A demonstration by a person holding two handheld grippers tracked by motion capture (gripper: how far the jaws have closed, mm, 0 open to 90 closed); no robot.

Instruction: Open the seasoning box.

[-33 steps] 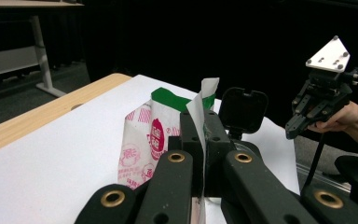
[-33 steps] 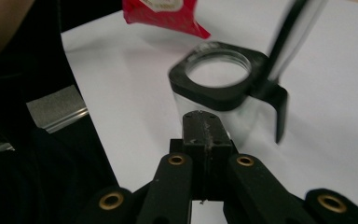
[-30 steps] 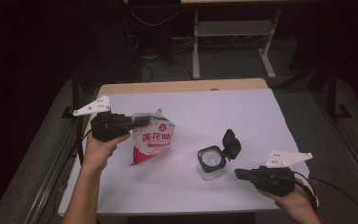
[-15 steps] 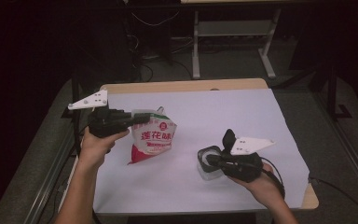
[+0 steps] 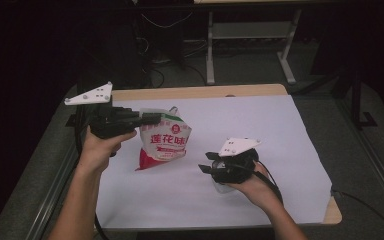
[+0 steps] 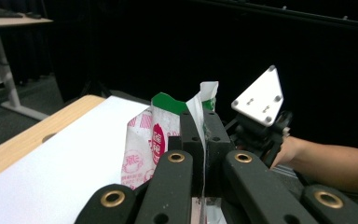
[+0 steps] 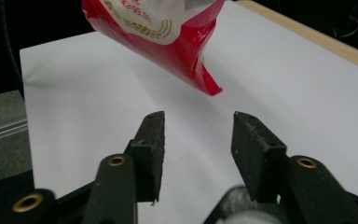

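Observation:
A red and white snack bag with printed characters hangs tilted over the white sheet, its lower corner near the surface. My left gripper is shut on the bag's top edge; the left gripper view shows that edge pinched between the jaws. My right gripper points left toward the bag's bottom, a short way off. Its jaws have just been opening and stand apart with nothing between them. The bag's red bottom corner hangs just beyond them. A small clear jar is mostly hidden under the right hand.
The white sheet covers most of the wooden table. Metal rails run along the table's left side and right side. Desk legs and cables stand on the dark floor behind. The right gripper's grey plate shows in the left gripper view.
The right hand moved left from the front right corner to over the jar, toward the bag, and its jaws opened. The left hand lifted the bag a little.

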